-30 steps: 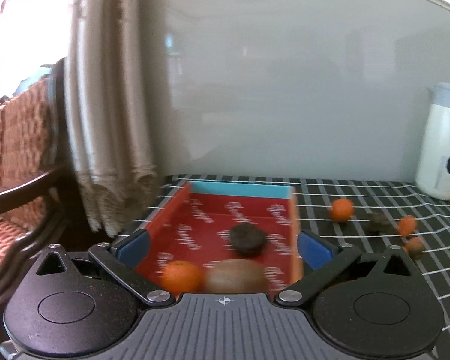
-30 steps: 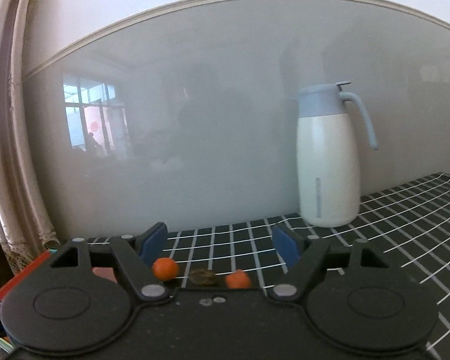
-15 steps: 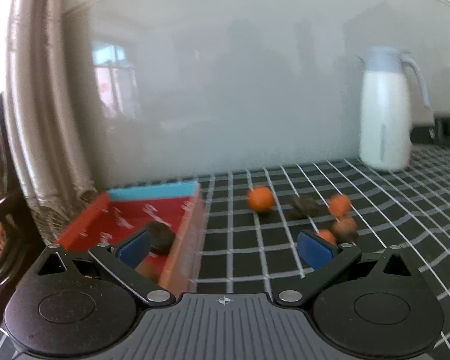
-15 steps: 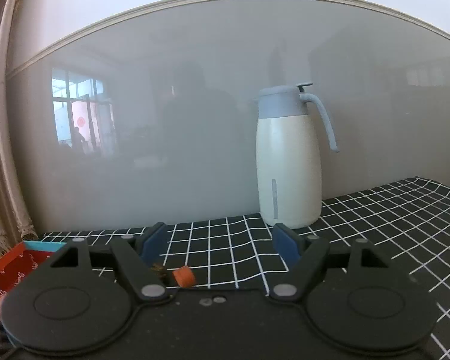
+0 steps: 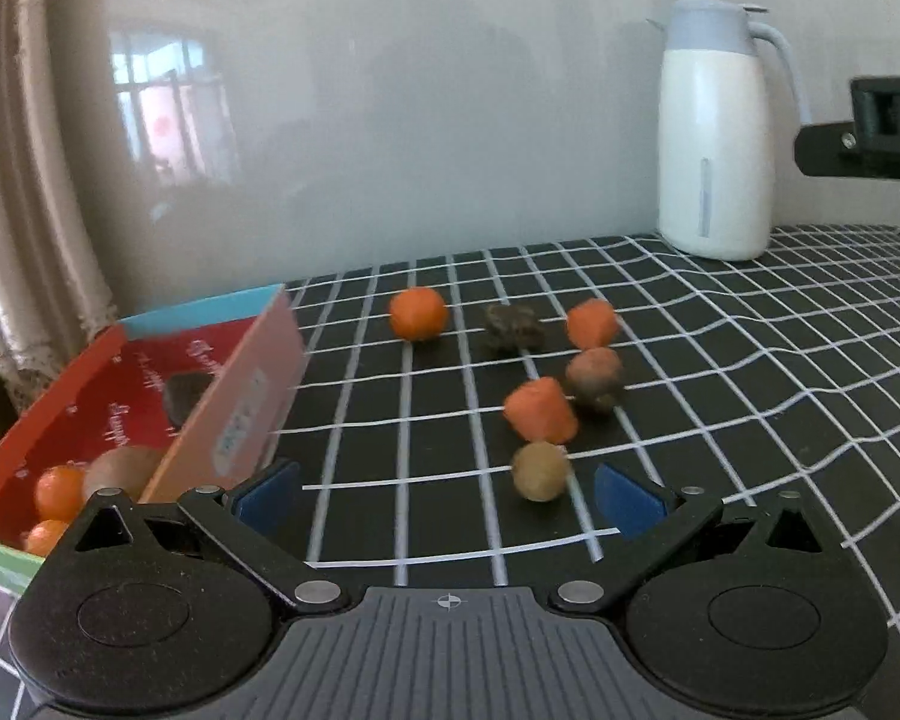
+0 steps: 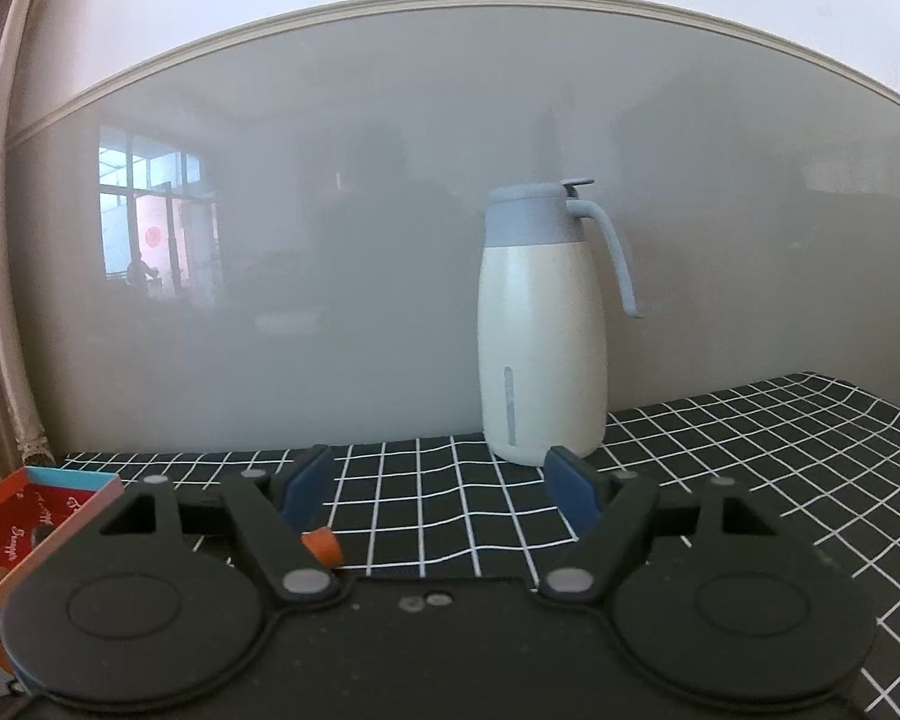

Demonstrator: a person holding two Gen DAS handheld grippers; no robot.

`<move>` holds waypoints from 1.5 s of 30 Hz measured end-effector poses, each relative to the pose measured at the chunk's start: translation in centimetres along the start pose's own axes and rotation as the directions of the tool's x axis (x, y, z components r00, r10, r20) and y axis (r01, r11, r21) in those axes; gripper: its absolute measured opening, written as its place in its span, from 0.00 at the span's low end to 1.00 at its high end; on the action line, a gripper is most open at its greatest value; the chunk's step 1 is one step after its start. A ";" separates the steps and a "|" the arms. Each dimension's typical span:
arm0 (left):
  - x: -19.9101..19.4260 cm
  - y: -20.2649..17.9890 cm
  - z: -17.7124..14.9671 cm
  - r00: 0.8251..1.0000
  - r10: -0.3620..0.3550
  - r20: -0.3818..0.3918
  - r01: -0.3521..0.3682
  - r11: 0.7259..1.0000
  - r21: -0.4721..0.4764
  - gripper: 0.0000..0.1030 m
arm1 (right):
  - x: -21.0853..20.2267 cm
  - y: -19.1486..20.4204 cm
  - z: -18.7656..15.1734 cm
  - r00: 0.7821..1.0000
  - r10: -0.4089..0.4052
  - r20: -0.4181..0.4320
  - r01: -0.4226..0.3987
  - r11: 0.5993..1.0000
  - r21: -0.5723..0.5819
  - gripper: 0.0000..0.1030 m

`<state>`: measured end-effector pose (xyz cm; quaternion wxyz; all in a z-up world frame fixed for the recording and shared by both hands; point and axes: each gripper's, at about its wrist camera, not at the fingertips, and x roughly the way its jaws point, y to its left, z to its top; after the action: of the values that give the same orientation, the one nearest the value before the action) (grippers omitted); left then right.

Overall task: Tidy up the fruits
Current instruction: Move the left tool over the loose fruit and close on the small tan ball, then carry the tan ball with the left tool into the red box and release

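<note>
**Loose fruit on the checked cloth, both grippers open and empty**

Nearest in the left wrist view, the left gripper [image 5: 444, 495] has its blue pads spread wide with nothing clamped. A small tan round fruit [image 5: 540, 471] lies on the cloth between the pads, closer to the right-hand one and not touched by either. Just beyond it sits an orange piece [image 5: 540, 417], and next to that, slightly farther and to the right, a brown round fruit [image 5: 594, 375]; the two look to be touching. Farther still, three things lie in a loose row: a round orange [image 5: 418, 313] on the left, a dark wrinkled lump [image 5: 513, 327] in the middle, and another orange piece [image 5: 592, 322] on the right, each apart from its neighbour.

At the near left stands the red box [image 5: 240, 414], its side wall just beside the left pad. Inside it, at the near end, are two small oranges [image 5: 57, 492] and a brown kiwi [image 5: 120, 471]; a dark fruit [image 5: 183, 396] sits farther back.

All of this rests on the black tablecloth with white grid lines [image 5: 750, 390]. At the far right, close to the grey wall, a white jug with a pale blue lid and handle [image 5: 714, 138] stands upright.

In the right wrist view, the right gripper [image 6: 438, 489] is also spread wide and holds nothing, only bare cloth between its pads. An orange piece [image 6: 324, 546] peeks out beside its left finger.
</note>
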<state>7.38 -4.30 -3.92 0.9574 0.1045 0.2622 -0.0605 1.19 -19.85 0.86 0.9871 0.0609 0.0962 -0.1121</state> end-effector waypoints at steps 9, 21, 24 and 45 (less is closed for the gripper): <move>1.4 -2.3 0.2 1.000 0.017 -0.023 -0.015 0.998 0.065 1.00 | 0.1 -1.0 -0.2 1.000 -0.011 -0.006 0.011 1.000 0.000 0.75; 2.9 -3.2 0.2 0.998 -0.015 -0.059 0.017 0.999 0.030 0.79 | 0.4 -2.0 -0.3 1.000 -0.025 -0.011 0.025 1.000 -0.013 0.75; 3.2 -3.2 0.3 0.998 -0.019 -0.057 0.020 1.000 0.015 0.74 | 0.3 -2.3 -0.3 1.000 -0.030 -0.010 0.030 0.999 -0.013 0.75; 0.8 -2.6 1.1 0.999 -0.022 0.032 0.021 0.999 0.031 0.26 | 1.0 -2.2 -0.5 1.000 -0.017 -0.021 0.017 1.000 -0.006 0.75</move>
<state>8.12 -7.13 -3.81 0.9591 0.1151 0.2470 -0.0765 1.52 -22.09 -0.01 0.9852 0.0584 0.1075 -0.1197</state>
